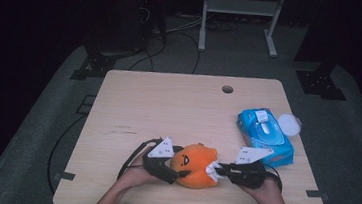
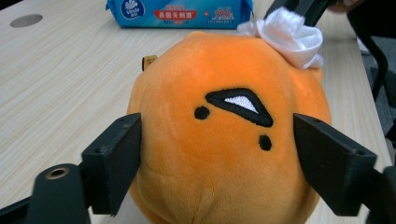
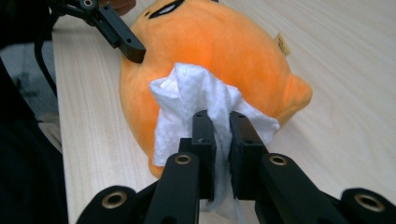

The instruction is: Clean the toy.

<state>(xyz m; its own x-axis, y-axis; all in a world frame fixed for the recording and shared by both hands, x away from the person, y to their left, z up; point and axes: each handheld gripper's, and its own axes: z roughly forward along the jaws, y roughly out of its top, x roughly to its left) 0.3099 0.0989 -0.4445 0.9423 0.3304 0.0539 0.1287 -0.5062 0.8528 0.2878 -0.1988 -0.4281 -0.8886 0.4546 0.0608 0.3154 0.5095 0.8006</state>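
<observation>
Tabletop [image 1: 169, 101]: plush [image 2: 224, 135] between left fingers [image 2: 116, 163].

Black two-jaw tongs [image 3: 219, 135] with brass-ringed screw holes, grey three-cornered top plates, trailing black cables.

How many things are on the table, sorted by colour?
Orange: 1, the plush toy
Blue: 1, the wipes pack
White: 2, the wipe pinched in the right tongs, and the round lid beside the pack
Black: 2, the left tongs and the right tongs
Total: 6
</observation>
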